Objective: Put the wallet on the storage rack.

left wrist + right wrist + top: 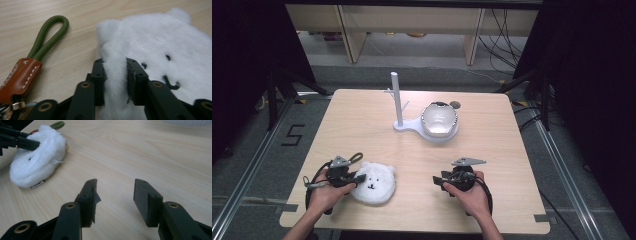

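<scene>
The left tool [115, 72] is clamped on the left edge of the plush [155, 50], a fold of fur pinched between its 2 jaws. The plush lies flat near the bench's [492, 150] front left corner. It is a white, fluffy bear face with 2 small ears, black stitched eyes and mouth. A green cord loop [48, 35] on a brown leather tab lies beside it. The right tool [115, 195] rests well apart, jaws gaping and empty.

Left gripper [357, 179] pinched shut low; right gripper [438, 180] rests, jaws apart
</scene>
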Demonstrator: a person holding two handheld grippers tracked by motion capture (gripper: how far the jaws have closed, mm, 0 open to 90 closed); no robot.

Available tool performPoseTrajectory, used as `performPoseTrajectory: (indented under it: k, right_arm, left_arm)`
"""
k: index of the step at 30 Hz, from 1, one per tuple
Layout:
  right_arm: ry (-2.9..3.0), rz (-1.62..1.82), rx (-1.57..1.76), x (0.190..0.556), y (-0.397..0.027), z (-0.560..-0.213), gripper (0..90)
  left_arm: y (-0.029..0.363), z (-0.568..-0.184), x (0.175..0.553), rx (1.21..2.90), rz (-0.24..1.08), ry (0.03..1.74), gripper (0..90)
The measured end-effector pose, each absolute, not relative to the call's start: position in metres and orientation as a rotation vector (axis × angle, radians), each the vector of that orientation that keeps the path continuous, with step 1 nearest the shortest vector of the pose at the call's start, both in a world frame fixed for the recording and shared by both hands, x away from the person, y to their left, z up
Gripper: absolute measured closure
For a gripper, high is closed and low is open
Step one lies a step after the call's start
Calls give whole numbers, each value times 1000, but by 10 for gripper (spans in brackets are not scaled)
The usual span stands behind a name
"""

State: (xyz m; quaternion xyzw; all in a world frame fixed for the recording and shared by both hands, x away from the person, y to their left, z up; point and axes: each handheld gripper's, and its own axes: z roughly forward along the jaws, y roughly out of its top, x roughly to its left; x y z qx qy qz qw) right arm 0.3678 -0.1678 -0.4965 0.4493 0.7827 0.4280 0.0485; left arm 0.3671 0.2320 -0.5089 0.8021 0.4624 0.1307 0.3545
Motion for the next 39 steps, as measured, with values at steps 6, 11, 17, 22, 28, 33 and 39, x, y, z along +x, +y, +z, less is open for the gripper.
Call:
performPoseTrajectory:
  k: [6, 11, 17, 22, 28, 33, 39]
  right_arm:
    - [2396, 1320, 1355, 369, -166, -494, 546]
    - [2417, 1338, 1388, 370, -161, -486, 546]
    - [2493, 1421, 1283, 377, -153, -475, 528]
    - [2547, 1532, 1267, 379, -144, -466, 479]
    - [2603, 1585, 1177, 387, -135, -467, 430]
    - [2643, 1627, 1169, 392, -132, -469, 396]
    - [2701, 1660, 1077, 393, -131, -471, 521]
  left_arm:
    - [231, -506, 365, 2073, 346, 1139, 782]
    - [223, -496, 359, 1977, 315, 1058, 791]
    - [206, -476, 352, 1927, 312, 935, 791]
    - [193, -463, 351, 1906, 317, 859, 791]
    - [178, -454, 351, 1905, 293, 791, 791]
    - [167, -449, 349, 1904, 274, 749, 791]
    - [161, -444, 348, 1885, 250, 705, 789]
